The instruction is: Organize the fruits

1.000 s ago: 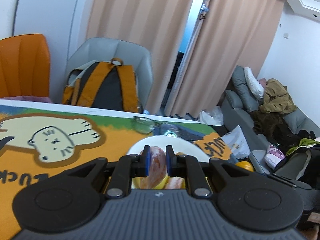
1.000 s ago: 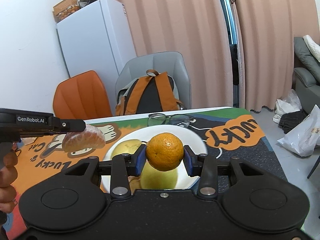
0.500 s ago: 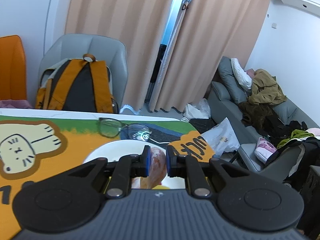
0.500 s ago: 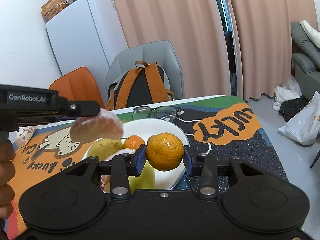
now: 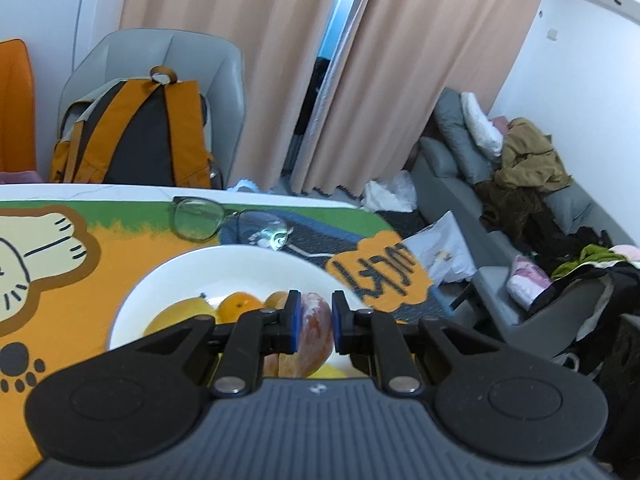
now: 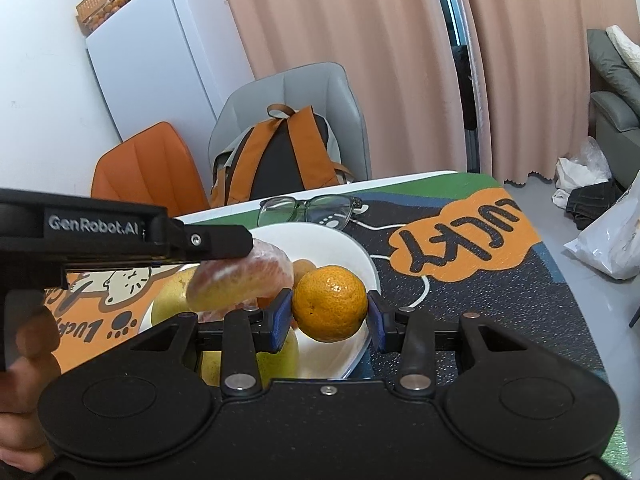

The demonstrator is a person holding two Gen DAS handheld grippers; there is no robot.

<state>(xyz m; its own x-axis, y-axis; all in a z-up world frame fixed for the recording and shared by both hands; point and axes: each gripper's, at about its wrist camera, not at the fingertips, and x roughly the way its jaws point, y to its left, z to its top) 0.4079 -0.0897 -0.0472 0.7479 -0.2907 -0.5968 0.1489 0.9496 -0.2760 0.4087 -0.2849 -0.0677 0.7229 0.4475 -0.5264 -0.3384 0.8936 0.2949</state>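
Observation:
My left gripper (image 5: 313, 322) is shut on a wrapped pink pomelo wedge (image 5: 314, 330) and holds it above the white plate (image 5: 168, 276). In the right wrist view the same wedge (image 6: 244, 276) hangs from the left gripper over the plate (image 6: 360, 256). My right gripper (image 6: 329, 322) is shut on an orange (image 6: 329, 308), held above the plate's right edge. The plate holds a small orange (image 5: 239, 305), a yellow fruit (image 5: 182, 318) and yellow-green pears (image 6: 172, 296).
Green-framed glasses (image 6: 308, 206) lie just behind the plate on the cartoon mat (image 6: 460, 240). A grey chair with an orange backpack (image 6: 280, 152) and an orange chair (image 6: 148, 168) stand behind the table. A sofa with clothes (image 5: 520, 168) is to the right.
My left gripper has carried the pomelo wedge to the right and forward, over the plate. My right gripper has held the orange steady near the plate's right edge.

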